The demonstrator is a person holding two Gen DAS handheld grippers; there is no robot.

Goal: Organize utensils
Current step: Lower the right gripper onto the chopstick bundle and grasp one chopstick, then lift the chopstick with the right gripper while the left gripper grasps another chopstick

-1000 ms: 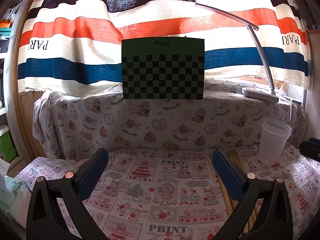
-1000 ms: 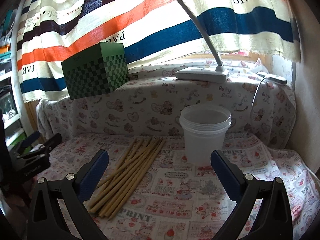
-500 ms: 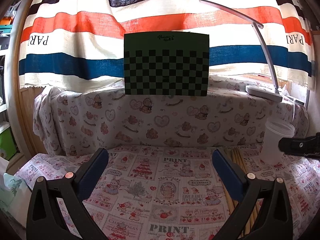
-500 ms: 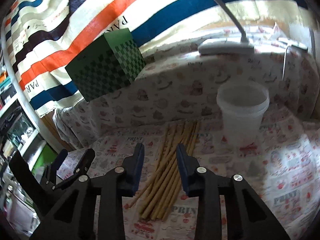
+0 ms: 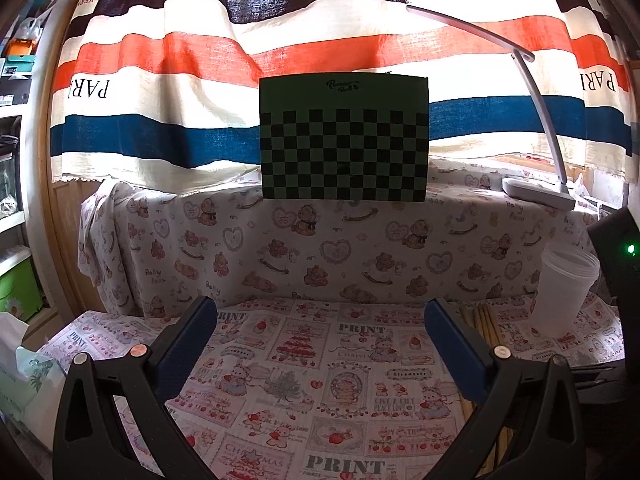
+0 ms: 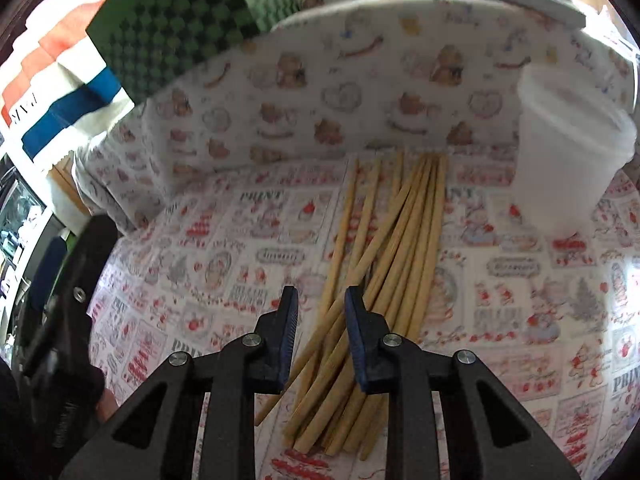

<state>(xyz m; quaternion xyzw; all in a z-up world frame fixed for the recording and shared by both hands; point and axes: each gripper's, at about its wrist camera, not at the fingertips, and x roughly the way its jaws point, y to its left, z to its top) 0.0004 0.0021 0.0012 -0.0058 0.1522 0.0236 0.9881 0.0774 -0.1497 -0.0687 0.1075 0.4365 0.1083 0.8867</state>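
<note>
Right black two-finger gripper (image 6: pixel 321 302) narrowed but gripping nothing above pale wooden chopsticks (image 6: pixel 394 240) beside translucent white plastic cup (image 6: pixel 568 152); left black gripper (image 5: pixel 320 320) wide, empty.

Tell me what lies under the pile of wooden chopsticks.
The pale wooden chopsticks lie on a red-and-white printed cloth. Whatever is beneath the cloth is covered.

Home room, teddy-print tablecloth (image 5: pixel 280 352), striped curtain (image 5: pixel 160 60), desk lamp (image 5: pixel 536 196)
</note>
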